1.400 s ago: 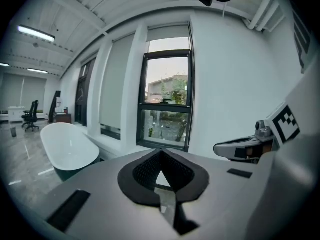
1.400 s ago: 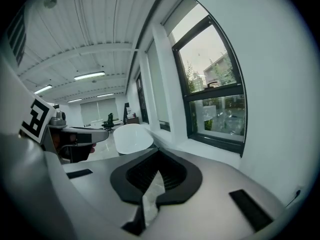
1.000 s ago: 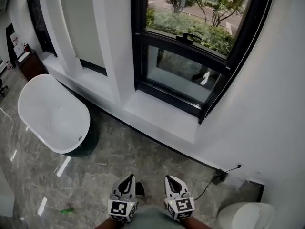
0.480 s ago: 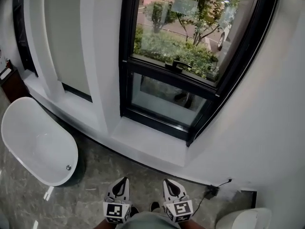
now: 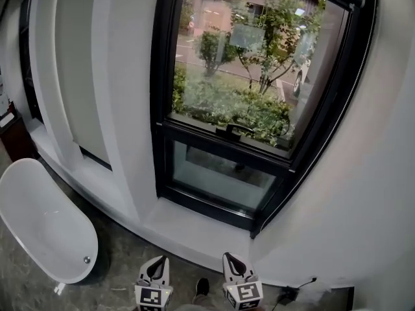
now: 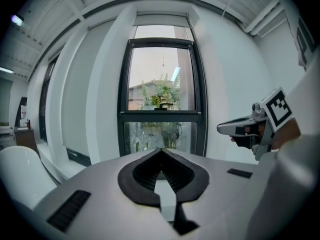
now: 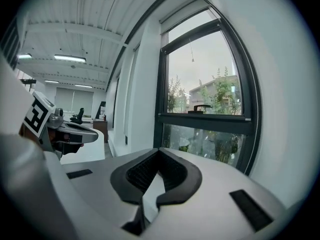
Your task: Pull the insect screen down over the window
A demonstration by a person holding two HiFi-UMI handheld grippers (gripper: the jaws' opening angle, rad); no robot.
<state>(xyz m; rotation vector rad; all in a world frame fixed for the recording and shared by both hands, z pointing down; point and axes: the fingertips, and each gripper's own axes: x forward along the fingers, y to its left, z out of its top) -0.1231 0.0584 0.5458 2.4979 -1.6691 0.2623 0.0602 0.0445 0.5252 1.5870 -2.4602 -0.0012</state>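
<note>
Two grippers are held low at the bottom edge of the head view, left gripper [image 5: 160,262] and right gripper [image 5: 230,260], side by side and well short of the window [image 5: 246,76]. Both sets of jaws are seen pressed together at the tips in their own views, with nothing between them. No insect screen is seen drawn over the glass; it is judged to be rolled up in the pale housing [image 6: 161,20] across the top of the black frame. A thin pull cord [image 6: 162,59] is seen hanging from the top, down the middle of the upper pane, ending well above the handle [image 5: 233,129].

Key relation: the cord lies ahead of and far above both sets of jaws, with its long axis vertical, so a reach up and forward over the sill [image 5: 194,232] is called for before any pull down. Neither gripper is clearly nearer; the right one is judged slightly more under the window's middle. Jaws must be opened first. A bathtub [image 5: 39,219] sits off to the left, clear of the path.
</note>
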